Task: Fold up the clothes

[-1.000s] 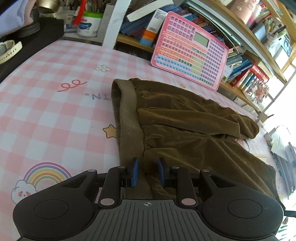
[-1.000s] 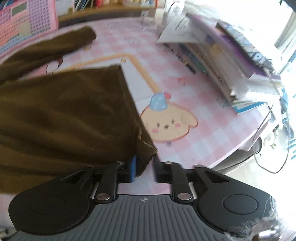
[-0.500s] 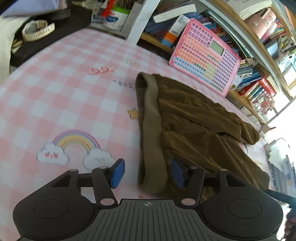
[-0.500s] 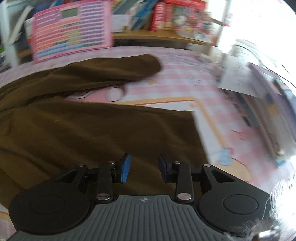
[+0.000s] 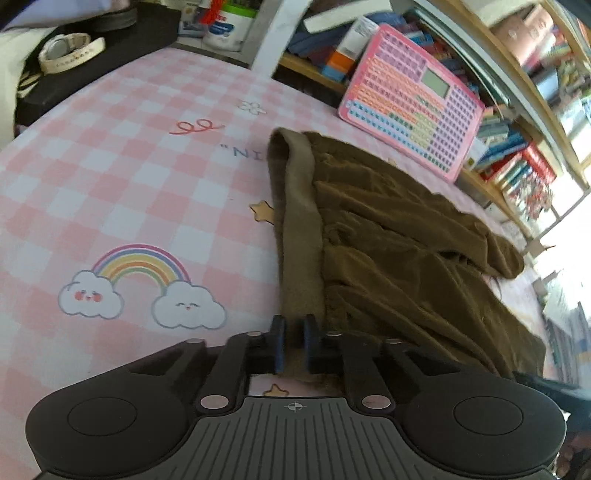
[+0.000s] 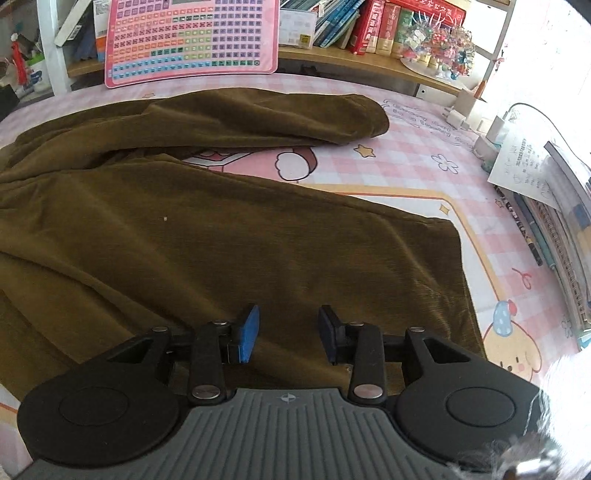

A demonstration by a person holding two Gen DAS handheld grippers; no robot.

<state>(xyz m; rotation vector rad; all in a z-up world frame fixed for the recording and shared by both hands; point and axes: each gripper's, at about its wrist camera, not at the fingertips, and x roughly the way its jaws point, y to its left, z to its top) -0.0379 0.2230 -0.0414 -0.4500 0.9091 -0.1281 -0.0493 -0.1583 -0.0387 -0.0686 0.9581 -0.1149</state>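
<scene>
Brown trousers lie spread on a pink checked tablecloth. Their lighter waistband runs toward me in the left wrist view. My left gripper is shut on the near end of that waistband. In the right wrist view the trousers fill the middle, one leg flat and near, the other leg lying further back. My right gripper is open, just above the near leg's cloth, holding nothing.
A pink keypad toy leans against a bookshelf at the table's back. Stacked books and papers lie along the right edge. A watch sits on a black stand at the far left.
My left gripper went from open beside the waistband to shut on it. My right gripper opened wider and the view steadied over the near leg.
</scene>
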